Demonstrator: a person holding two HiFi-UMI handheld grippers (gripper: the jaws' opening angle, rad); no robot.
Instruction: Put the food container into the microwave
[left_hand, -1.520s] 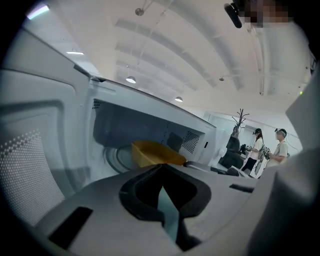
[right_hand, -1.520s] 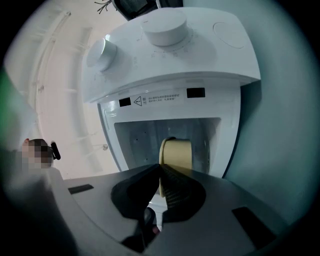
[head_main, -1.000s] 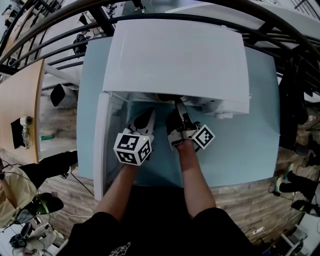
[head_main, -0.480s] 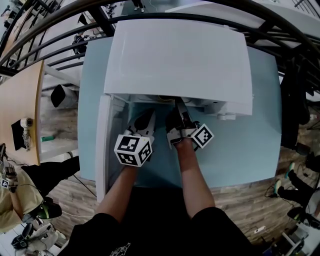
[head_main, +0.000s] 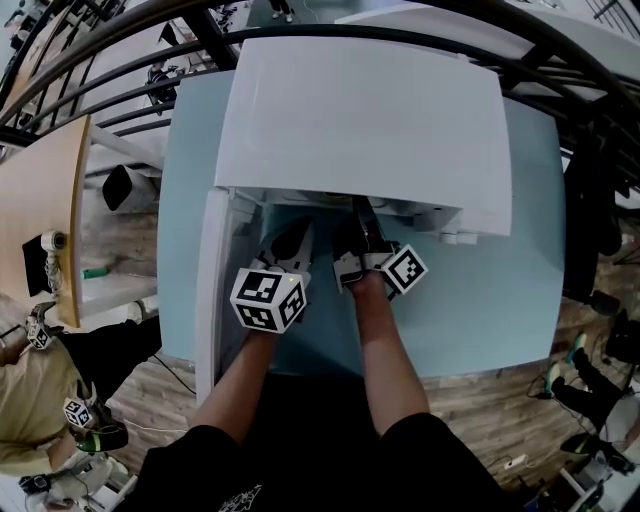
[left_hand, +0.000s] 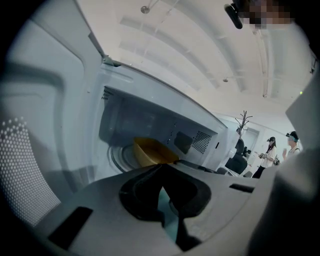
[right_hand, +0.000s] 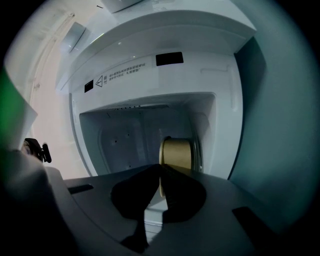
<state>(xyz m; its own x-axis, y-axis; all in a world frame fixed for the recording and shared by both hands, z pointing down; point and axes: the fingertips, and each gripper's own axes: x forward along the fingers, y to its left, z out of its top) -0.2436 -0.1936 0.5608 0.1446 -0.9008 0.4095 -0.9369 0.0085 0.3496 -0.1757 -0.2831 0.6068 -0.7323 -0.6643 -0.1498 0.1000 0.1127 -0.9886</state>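
The white microwave (head_main: 360, 120) stands on a light-blue table with its door (head_main: 210, 300) swung open to the left. In the right gripper view, my right gripper (right_hand: 160, 169) is shut on the rim of the tan food container (right_hand: 177, 152), which sits inside the cavity near the turntable. The left gripper view shows the same container (left_hand: 150, 152) as a yellow bowl deep in the cavity. My left gripper (left_hand: 161, 169) is shut on nothing, just outside the opening. From the head view, the left gripper (head_main: 292, 240) and right gripper (head_main: 362, 225) point side by side into the microwave.
The table (head_main: 500, 300) extends to the right of the microwave. The open door stands close to my left arm. A wooden desk (head_main: 40, 200) lies off to the left, with a person (head_main: 40, 400) beside it. Two people (left_hand: 280, 150) stand far off in the room.
Both grippers stay almost where they were at the microwave's opening. The person at the lower left of the head view has shifted.
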